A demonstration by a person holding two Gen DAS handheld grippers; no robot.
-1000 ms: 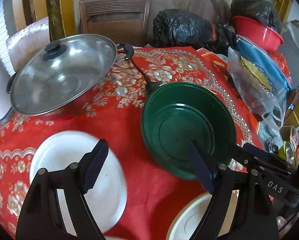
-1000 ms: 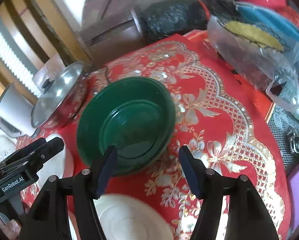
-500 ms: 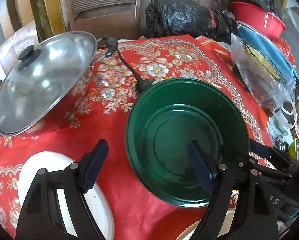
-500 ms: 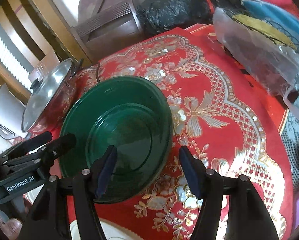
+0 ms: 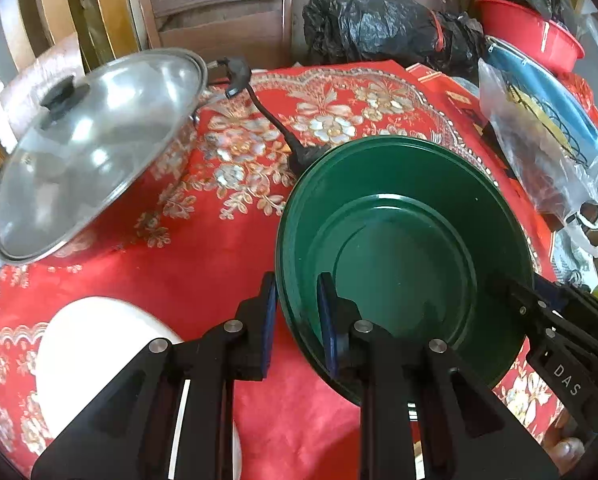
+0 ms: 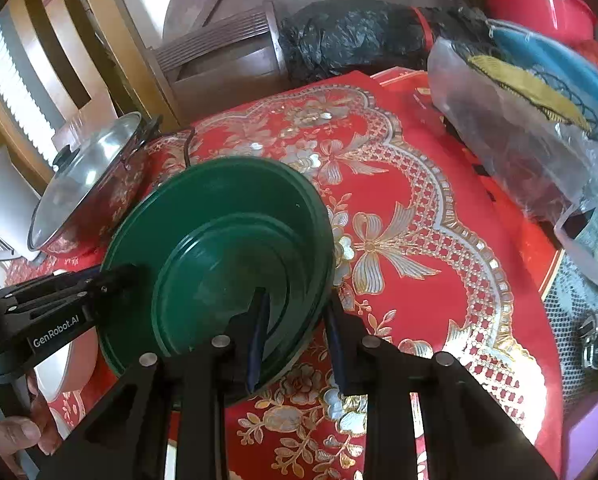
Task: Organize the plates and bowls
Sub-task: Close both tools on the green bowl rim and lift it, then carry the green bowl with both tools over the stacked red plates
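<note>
I have the left gripper (image 5: 295, 312) clamped on the green bowl (image 5: 403, 248) rim at eight o'clock. My right gripper (image 6: 295, 320), at five o'clock, is closing over the rim. An uneven lift could tip the bowl free onto the white plate (image 5: 99, 344).

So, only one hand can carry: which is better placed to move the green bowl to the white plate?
Left, probably. The left tongs are shut on the rim of the green bowl, with the white plate right beside them; the right tongs are closing on the opposite rim, farther from it.
</note>
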